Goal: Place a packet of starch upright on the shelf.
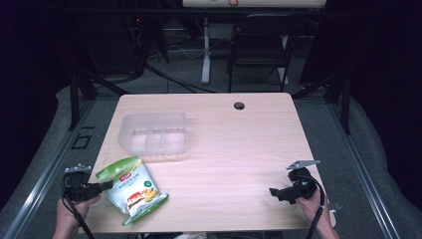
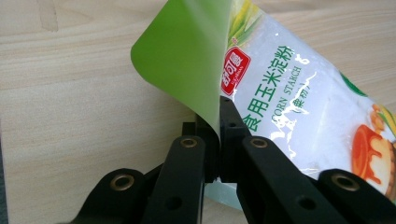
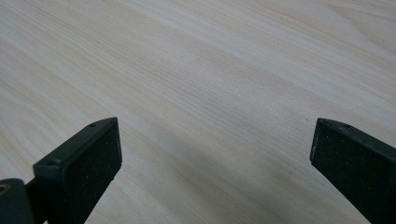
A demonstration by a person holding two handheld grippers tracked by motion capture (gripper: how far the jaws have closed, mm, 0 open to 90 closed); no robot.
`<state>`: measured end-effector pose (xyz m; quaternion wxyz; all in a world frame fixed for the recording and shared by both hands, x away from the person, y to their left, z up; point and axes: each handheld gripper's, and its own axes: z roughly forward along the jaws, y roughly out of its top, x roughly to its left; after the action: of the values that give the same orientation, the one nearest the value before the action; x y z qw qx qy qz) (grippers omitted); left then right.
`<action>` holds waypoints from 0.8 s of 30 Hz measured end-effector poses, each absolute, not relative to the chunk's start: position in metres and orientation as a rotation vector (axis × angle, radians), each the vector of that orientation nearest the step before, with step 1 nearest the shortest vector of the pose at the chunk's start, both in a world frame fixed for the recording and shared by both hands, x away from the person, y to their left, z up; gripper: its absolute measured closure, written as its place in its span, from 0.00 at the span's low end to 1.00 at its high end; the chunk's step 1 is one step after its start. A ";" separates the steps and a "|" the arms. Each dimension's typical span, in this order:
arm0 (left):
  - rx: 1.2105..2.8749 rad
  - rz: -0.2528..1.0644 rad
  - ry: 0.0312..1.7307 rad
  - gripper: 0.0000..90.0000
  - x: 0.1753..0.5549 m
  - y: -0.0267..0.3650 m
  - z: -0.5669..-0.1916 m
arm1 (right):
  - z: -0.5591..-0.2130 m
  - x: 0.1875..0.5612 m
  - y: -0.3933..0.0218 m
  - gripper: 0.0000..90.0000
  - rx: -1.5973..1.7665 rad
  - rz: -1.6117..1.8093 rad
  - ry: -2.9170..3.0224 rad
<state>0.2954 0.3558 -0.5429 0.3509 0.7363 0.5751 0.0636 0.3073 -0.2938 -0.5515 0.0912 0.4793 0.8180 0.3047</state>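
Left gripper (image 1: 102, 186) sits at the near-left corner of the table (image 1: 239, 144), jaws clamped on the green top edge of the corn starch bag (image 1: 133, 189). In the left gripper view the two black jaws meet on that green flap (image 2: 187, 56), which curls up and over them; the white body of the bag, with its red logo and printed text, runs away past the jaws. The bag lies flat on the table just in front of the clear plastic tray (image 1: 154, 133), nearer the person than the tray, not touching it. The bag's green end points toward the left gripper, its bottom seam toward the table's near edge. The tray is a translucent divided container, sitting left of the table's centre. Right gripper (image 1: 274, 192) is well apart from the bag, at the near-right side of the table, held in the person's right hand (image 1: 314, 201). Its jaws stand wide apart with nothing between them; the right gripper view shows bare wood grain (image 3: 210, 93) between the two pads. A round cable hole (image 1: 239, 105) sits at the far edge of the table, beyond the tray and to its right.
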 end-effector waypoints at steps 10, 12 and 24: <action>1.892 0.219 1.452 1.00 0.288 0.352 -0.532 | -0.552 0.307 -0.294 0.02 1.424 0.904 2.431; 1.897 0.222 1.450 1.00 0.288 0.352 -0.530 | -0.552 0.307 -0.294 0.02 1.425 0.904 2.432; 1.861 0.292 1.411 1.00 0.281 0.349 -0.511 | -0.552 0.307 -0.294 0.02 1.426 0.905 2.429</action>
<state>0.2805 0.3494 -0.5115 0.3839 0.7300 0.5537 0.1145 0.3074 -0.2941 -0.5519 0.0913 0.4801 0.8176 0.3045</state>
